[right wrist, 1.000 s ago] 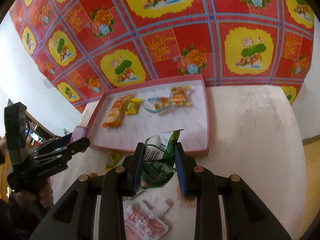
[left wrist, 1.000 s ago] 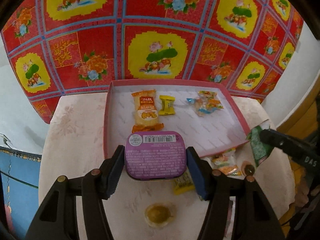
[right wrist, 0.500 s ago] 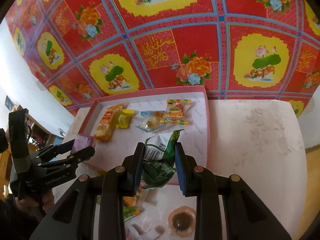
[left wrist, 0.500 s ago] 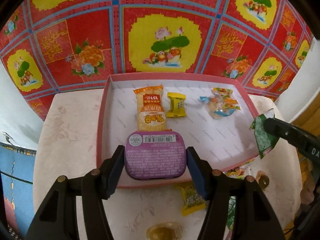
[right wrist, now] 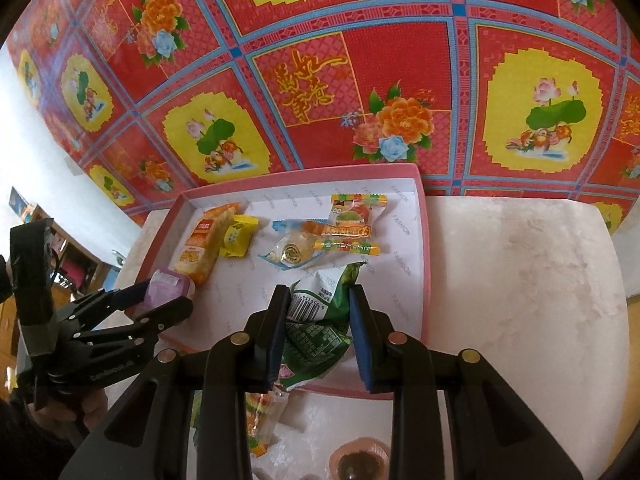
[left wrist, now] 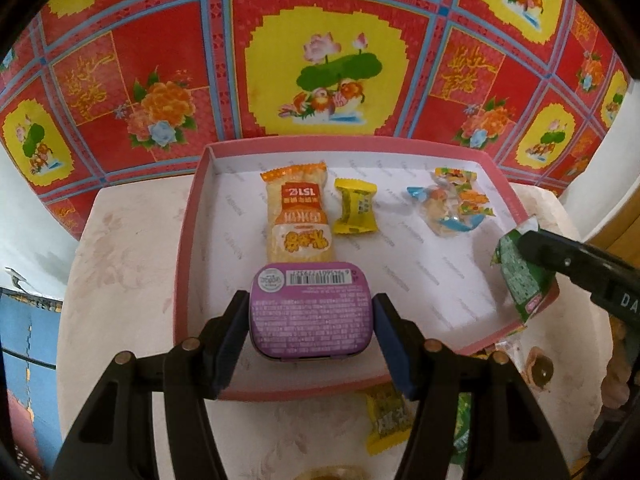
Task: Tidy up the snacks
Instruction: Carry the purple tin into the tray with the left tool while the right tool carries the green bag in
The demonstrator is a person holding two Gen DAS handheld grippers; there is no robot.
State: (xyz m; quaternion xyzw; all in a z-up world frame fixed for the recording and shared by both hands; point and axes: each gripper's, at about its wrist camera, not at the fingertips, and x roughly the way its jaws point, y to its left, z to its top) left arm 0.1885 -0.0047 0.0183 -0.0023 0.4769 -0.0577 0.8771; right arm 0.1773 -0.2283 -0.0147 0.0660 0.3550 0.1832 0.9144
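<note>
Two grippers each hold a snack over a pink-rimmed tray (left wrist: pixel 188 240) that sits on a pale patterned tabletop (left wrist: pixel 120 280). Seen from the left wrist, the left gripper (left wrist: pixel 312 316) has its jaws clamped on the sides of a purple tin (left wrist: pixel 312 312), barcode label facing up, above the tray's near edge at 6 o'clock. At 3 o'clock in that view the right gripper (left wrist: pixel 524 248) pinches a green snack packet (left wrist: pixel 520 280) over the tray's right rim. From the right wrist, the same right gripper (right wrist: pixel 318 328) is closed on the crumpled green packet above the tray's near right corner.

Inside the tray, an orange rice cracker pack (left wrist: pixel 298 220) lies at 12 o'clock from the tin, its near end just behind the tin. Just beside it on the right is a yellow wrapped candy (left wrist: pixel 354 212). Toward 2 o'clock lies a small heap of clear-wrapped sweets (left wrist: pixel 452 208).

On the tabletop near the tray's front edge lie another yellow packet (left wrist: pixel 386 416) and a round brown sweet (left wrist: pixel 540 368).
</note>
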